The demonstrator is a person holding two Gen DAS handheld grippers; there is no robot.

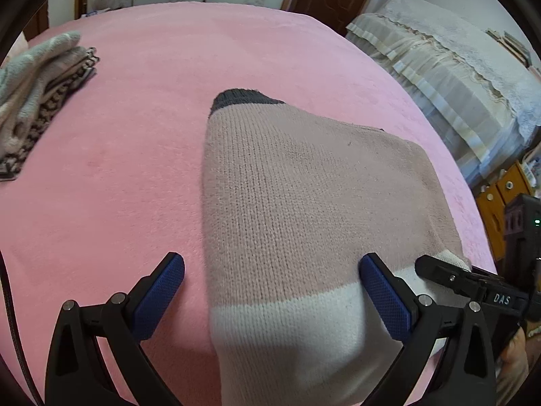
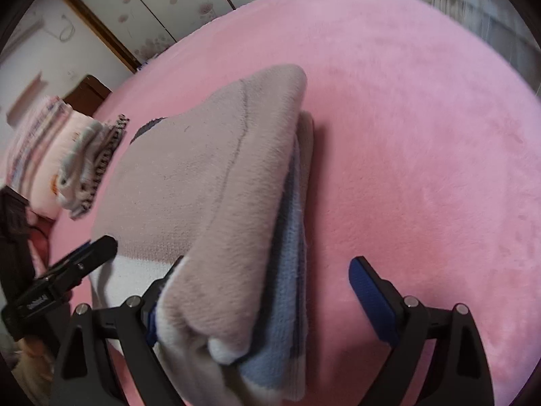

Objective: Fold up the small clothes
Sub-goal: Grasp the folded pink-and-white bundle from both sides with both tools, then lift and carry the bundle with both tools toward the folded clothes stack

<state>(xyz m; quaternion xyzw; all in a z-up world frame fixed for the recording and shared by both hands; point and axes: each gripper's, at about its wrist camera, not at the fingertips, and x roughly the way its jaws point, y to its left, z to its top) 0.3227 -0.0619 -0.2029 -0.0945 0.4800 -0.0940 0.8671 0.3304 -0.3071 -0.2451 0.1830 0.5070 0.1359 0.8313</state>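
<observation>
Now the folded sock (image 1: 304,203) lies on the pink bed (image 1: 118,169), long axis running away from me. My left hand-held gripper (image 1: 272,287) straddles its white cuff, jaws released; my right hand-held gripper (image 2: 267,291) gapes over its right edge, nothing clenched.

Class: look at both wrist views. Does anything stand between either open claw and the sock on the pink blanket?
Nothing visible does. The sock already lies between the open fingers of the left claw and the right claw on the pink blanket.

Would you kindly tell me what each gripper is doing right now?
Left gripper: open around the sock.
Right gripper: open, sock between its fingers.
</observation>
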